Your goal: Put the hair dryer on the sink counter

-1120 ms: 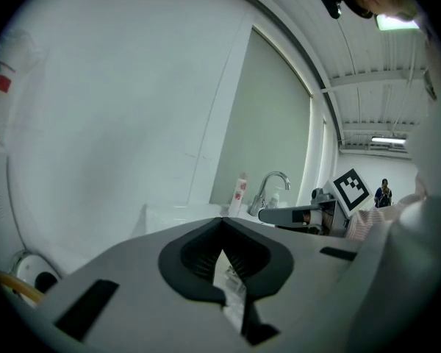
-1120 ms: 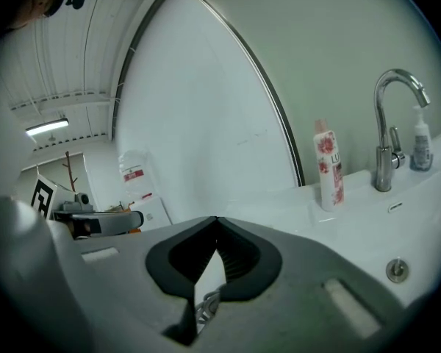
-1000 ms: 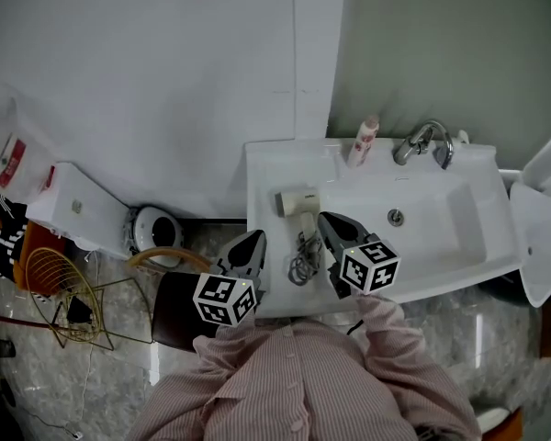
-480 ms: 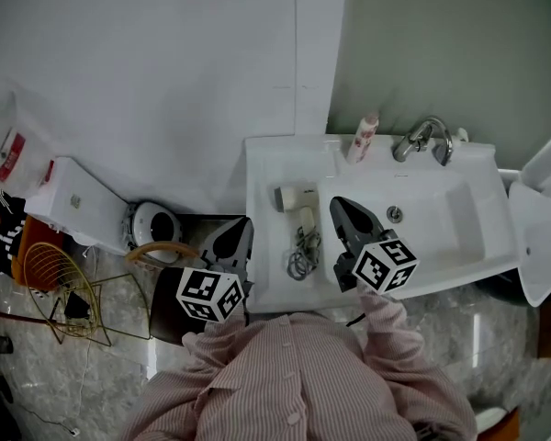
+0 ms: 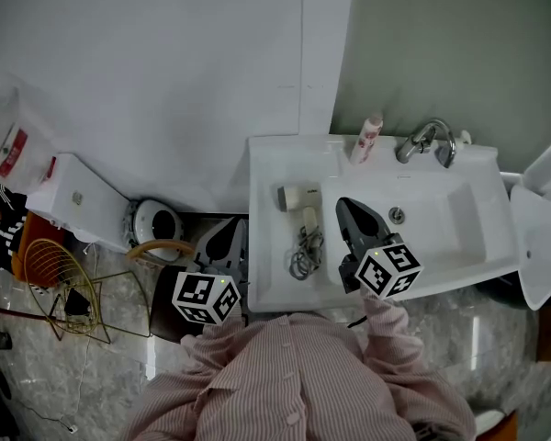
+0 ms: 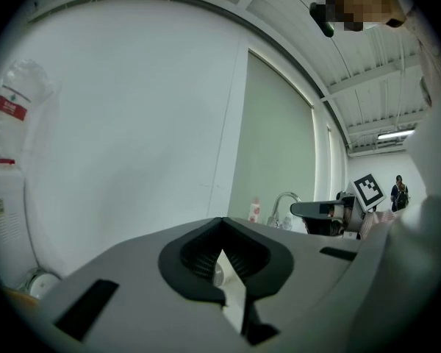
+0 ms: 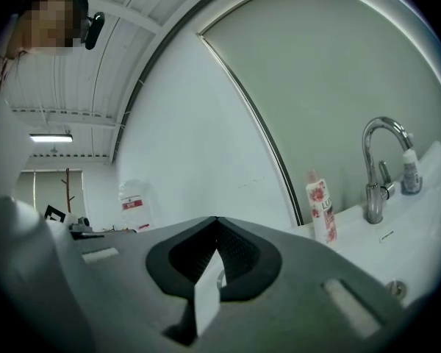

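The cream hair dryer (image 5: 296, 200) lies on the white sink counter (image 5: 268, 168), left of the basin, with its coiled cord (image 5: 303, 254) near the front edge. Neither gripper touches it. My left gripper (image 5: 228, 235) hangs off the counter's left front corner, jaws shut and empty; in the left gripper view its tips (image 6: 221, 220) meet. My right gripper (image 5: 345, 207) hovers over the basin's left part, just right of the dryer, also shut with nothing in it; its tips (image 7: 217, 219) meet in the right gripper view.
A pink bottle (image 5: 365, 139) and a chrome faucet (image 5: 424, 140) stand at the back of the basin (image 5: 441, 214). Left of the sink on the floor are a white round appliance (image 5: 152, 226), a dark stool (image 5: 165, 312) and a wire basket (image 5: 60, 288).
Both grippers have drawn back from the hair dryer and cord. The left one moved left, off the counter; the right one shifted a little to the right. The dryer stays on the counter.
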A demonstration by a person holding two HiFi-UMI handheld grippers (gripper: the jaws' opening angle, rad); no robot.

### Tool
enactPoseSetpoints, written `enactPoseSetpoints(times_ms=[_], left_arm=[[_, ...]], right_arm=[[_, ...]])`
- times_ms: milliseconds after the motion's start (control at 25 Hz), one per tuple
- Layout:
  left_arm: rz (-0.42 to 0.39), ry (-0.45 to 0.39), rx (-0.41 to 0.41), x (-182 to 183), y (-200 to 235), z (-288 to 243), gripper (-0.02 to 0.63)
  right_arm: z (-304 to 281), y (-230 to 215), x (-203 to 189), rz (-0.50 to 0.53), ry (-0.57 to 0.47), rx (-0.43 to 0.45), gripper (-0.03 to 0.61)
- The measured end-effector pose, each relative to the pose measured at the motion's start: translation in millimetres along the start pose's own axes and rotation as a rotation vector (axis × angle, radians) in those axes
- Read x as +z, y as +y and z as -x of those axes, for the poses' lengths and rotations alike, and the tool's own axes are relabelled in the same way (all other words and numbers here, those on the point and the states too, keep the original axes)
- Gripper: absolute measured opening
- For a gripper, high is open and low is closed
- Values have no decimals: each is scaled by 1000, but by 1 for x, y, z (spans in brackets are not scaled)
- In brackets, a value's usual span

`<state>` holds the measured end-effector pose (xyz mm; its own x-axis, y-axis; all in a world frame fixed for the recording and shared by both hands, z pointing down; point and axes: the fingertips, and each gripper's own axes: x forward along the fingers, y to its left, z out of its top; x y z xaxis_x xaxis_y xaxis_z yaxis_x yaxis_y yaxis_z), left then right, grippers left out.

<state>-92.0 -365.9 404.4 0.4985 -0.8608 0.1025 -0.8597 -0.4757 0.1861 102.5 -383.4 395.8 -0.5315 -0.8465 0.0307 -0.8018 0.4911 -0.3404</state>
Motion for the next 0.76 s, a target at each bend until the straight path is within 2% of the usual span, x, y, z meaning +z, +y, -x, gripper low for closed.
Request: enactPoseSetpoints(times_ms=[400, 760], left_arm=[[18, -2, 52, -4, 10, 9, -2], [28, 14, 63, -11, 12, 12, -2]], right_arm=[[3, -3, -9, 21, 20, -31, 5], [6, -4, -13, 27, 27, -42, 5]])
